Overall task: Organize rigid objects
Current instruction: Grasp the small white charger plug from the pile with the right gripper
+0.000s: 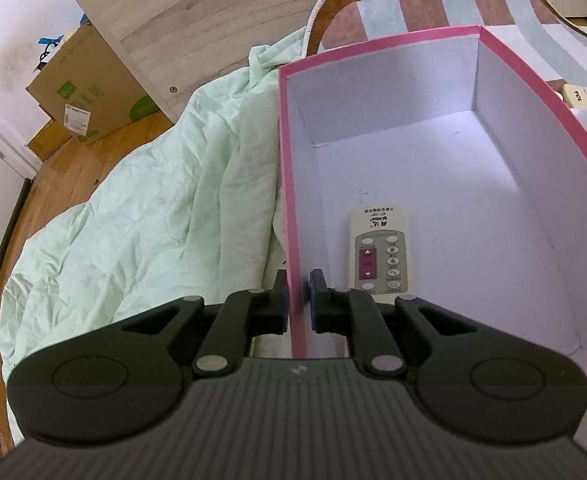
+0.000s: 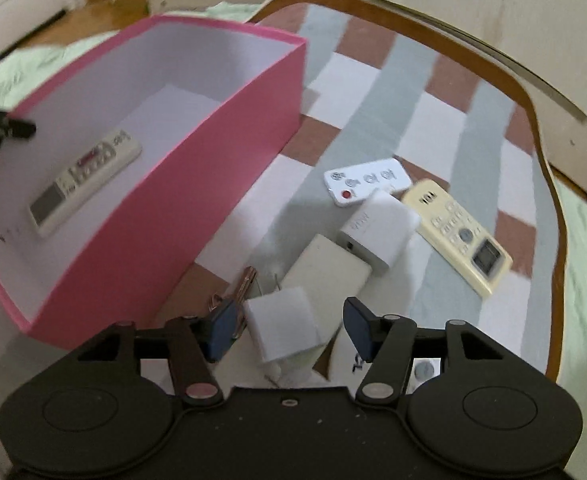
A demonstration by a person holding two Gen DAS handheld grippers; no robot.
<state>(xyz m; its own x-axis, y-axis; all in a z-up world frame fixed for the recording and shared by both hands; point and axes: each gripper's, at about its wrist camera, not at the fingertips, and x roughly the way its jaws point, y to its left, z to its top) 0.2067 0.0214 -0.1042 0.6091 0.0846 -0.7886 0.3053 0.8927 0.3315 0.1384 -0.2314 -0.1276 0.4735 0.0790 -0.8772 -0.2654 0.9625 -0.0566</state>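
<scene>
Pinching the near wall of the pink box (image 1: pixel 293 208), the left tongs (image 1: pixel 298 300) have one finger outside and one inside; a white QUNDA remote (image 1: pixel 379 256) lies on the box floor just right of them.

From the right wrist, the right tongs (image 2: pixel 289 330) stand released around a white charger plug (image 2: pixel 281 326). Ahead lie a white adapter (image 2: pixel 377 228), a small white remote (image 2: pixel 367 180) and a cream remote (image 2: pixel 457 236) on the striped cloth (image 2: pixel 373 92).

Open pink box (image 2: pixel 197 152) holds 1 white remote (image 2: pixel 85 182) flat; roughly 6 small items lie beside it.
</scene>
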